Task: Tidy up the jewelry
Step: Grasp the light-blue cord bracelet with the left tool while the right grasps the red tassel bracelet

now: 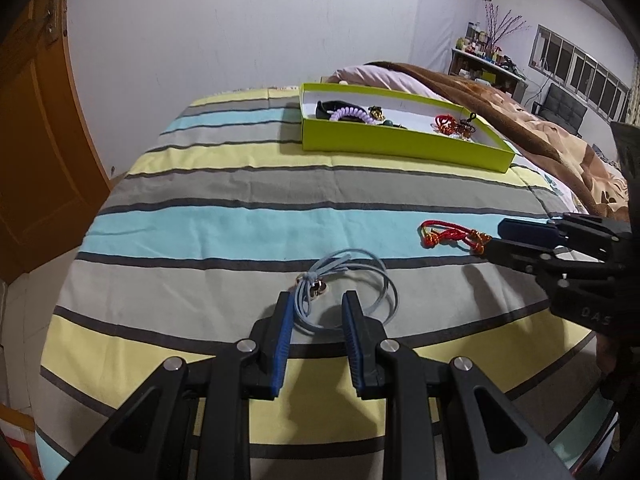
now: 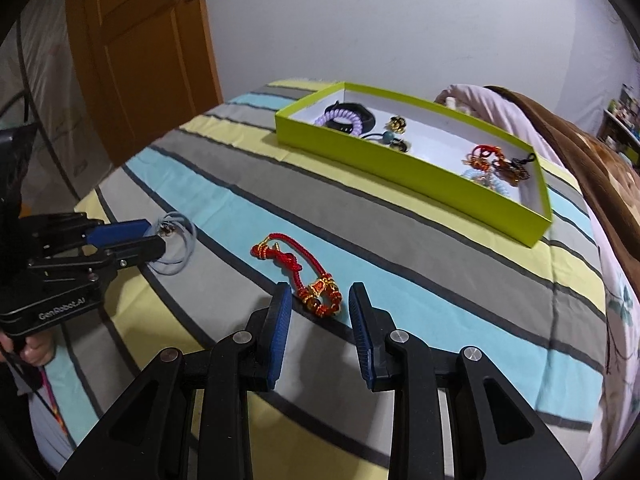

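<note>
A pale blue cord loop with a small bell (image 1: 347,285) lies on the striped bedsheet. My left gripper (image 1: 317,300) is open, its fingers on either side of the loop's near part. A red cord bracelet with gold beads (image 2: 305,276) lies further right; it also shows in the left wrist view (image 1: 452,236). My right gripper (image 2: 320,294) is open, its tips on either side of the beaded end. A lime green box (image 1: 400,142) at the back holds several pieces of jewelry; it also shows in the right wrist view (image 2: 400,166).
A brown blanket (image 1: 500,108) and pink pillow (image 1: 372,74) lie behind and right of the box. An orange door (image 2: 132,40) stands at the left. The bed's edge drops off at the left.
</note>
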A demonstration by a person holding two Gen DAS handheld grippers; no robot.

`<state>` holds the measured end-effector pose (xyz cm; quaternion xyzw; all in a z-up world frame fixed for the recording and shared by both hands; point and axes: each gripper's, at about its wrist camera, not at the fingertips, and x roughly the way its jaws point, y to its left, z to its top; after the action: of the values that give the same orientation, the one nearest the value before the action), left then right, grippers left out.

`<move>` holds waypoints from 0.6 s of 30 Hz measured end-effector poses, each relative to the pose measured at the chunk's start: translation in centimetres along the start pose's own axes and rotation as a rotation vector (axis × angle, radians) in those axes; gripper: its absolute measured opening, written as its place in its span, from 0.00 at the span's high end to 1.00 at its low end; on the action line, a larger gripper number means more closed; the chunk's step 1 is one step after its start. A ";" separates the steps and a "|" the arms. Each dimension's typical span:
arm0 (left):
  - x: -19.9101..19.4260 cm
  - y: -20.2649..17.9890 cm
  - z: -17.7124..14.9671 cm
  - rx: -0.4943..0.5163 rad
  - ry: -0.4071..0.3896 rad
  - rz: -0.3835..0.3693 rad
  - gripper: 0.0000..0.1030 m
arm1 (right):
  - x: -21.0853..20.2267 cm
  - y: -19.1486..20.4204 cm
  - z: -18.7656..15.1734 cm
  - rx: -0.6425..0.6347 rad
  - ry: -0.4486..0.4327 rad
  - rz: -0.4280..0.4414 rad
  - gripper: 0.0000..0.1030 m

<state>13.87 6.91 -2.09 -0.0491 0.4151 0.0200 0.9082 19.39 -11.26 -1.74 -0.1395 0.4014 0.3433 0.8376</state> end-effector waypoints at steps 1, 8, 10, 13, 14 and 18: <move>0.1 0.0 0.1 -0.001 0.004 -0.002 0.75 | 0.3 0.1 0.0 -0.005 0.007 0.000 0.70; 0.7 -0.3 0.6 0.017 0.012 0.022 0.75 | 0.9 0.3 0.1 -0.010 0.034 -0.019 0.71; 0.8 -0.6 0.7 0.029 0.013 0.035 0.76 | 0.9 0.4 0.0 -0.010 0.035 -0.030 0.79; 0.8 -1.0 0.6 0.049 0.012 0.036 0.90 | 0.8 0.5 -0.1 -0.012 0.034 -0.045 0.85; 0.7 -1.0 0.6 0.053 0.012 0.037 0.92 | 0.7 0.6 -0.2 -0.012 0.034 -0.049 0.86; 0.5 -1.0 0.5 0.054 0.007 0.031 0.95 | 0.0 0.6 -0.7 0.007 0.024 -0.053 0.86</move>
<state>14.66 5.95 -2.03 -0.0182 0.4192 0.0227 0.9074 18.61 -11.18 -2.15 -0.1514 0.4085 0.3178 0.8421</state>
